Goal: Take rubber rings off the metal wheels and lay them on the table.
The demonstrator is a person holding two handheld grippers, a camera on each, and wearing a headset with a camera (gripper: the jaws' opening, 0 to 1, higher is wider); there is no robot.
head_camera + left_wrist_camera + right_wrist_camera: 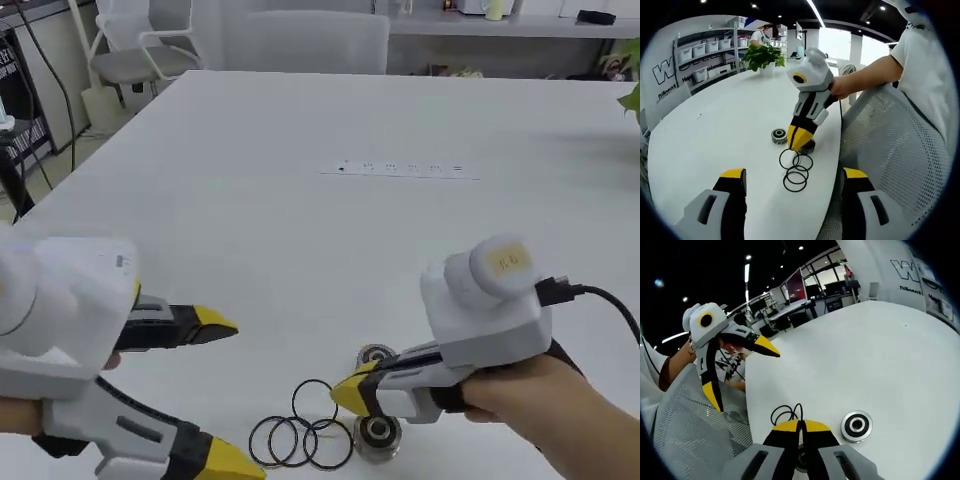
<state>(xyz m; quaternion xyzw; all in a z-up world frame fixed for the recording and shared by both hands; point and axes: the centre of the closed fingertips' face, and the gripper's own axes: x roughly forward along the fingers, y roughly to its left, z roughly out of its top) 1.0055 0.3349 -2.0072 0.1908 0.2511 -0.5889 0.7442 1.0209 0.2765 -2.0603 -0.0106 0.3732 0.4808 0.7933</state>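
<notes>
Just beyond my right claw (345,393), its jaws pressed together over a metal wheel (378,432), rubber rings (300,438) lay on the surface (300,230); my left claw (794,176) gaped apart.

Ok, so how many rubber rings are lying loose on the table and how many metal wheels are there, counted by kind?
Rubber rings: 4
Metal wheels: 2
Total: 6
</notes>
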